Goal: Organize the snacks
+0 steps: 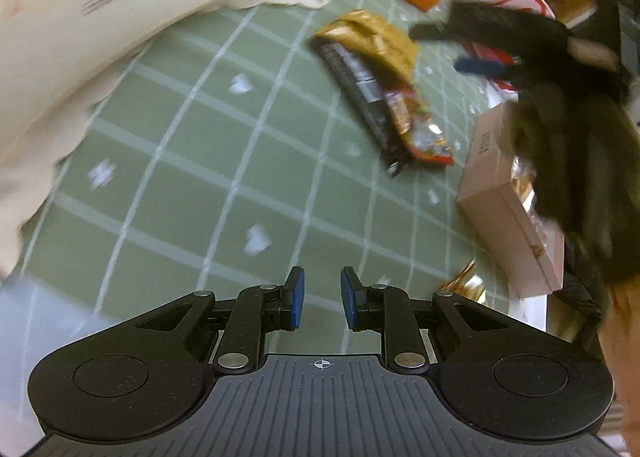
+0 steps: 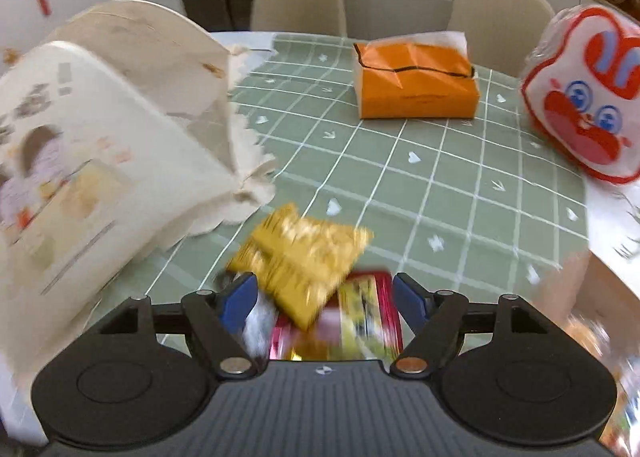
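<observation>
**Right claw lines up on the gold snack packet**

The right gripper (image 2: 325, 299) stands wide, its blue pads either side of a gold snack packet (image 2: 304, 261) that lies on the green checked tablecloth (image 2: 440, 177), partly over a red-and-yellow packet (image 2: 360, 317). Nothing is pinched yet. The left gripper (image 1: 322, 299) hovers narrowly parted and empty over bare cloth, near a pink box (image 1: 508, 209).

To do this well, the right claw should likely settle lower and close across the packet's body rather than a loose corner, so the foil does not slip. The cream cloth bag (image 2: 100, 161) sits just left, open-mouthed, a probable destination. An orange box (image 2: 416, 85) stands well apart.
</observation>
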Available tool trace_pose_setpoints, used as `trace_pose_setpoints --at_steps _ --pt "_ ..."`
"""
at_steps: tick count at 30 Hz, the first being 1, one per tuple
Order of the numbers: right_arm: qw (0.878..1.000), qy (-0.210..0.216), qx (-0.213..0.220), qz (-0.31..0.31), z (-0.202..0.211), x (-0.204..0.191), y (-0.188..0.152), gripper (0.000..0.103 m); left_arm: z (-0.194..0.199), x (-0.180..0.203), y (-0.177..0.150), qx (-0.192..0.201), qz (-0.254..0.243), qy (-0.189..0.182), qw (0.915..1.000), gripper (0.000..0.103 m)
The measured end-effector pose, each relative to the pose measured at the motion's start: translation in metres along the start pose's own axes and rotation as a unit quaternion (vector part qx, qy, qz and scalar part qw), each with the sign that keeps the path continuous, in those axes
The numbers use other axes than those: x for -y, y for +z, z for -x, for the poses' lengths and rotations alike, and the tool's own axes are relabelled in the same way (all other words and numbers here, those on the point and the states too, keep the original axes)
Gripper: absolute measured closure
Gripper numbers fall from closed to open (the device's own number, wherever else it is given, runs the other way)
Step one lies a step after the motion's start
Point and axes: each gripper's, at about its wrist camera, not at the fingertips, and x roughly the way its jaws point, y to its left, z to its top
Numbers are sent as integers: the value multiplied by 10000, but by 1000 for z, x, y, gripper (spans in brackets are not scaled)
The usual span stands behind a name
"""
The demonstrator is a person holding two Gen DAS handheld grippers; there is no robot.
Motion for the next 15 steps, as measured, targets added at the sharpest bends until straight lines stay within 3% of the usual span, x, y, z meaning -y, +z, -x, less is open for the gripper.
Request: trace_pose_setpoints --at_steps 4,9,11,15 --pt "9997 -174 38 -168 -43 -3 27 28 12 -27 -14 42 251 100 9996 82" --pt "9992 -8 -347 -190 -77 -7 38 28 31 -48 -16 250 385 132 9989 82" --pt "9988 217 -365 -244 -70 -11 31 34 36 -51 -11 340 430 104 9984 82" --pt "9972 628 -399 56 -43 -24 10 60 39 -53 7 498 401 43 9979 82"
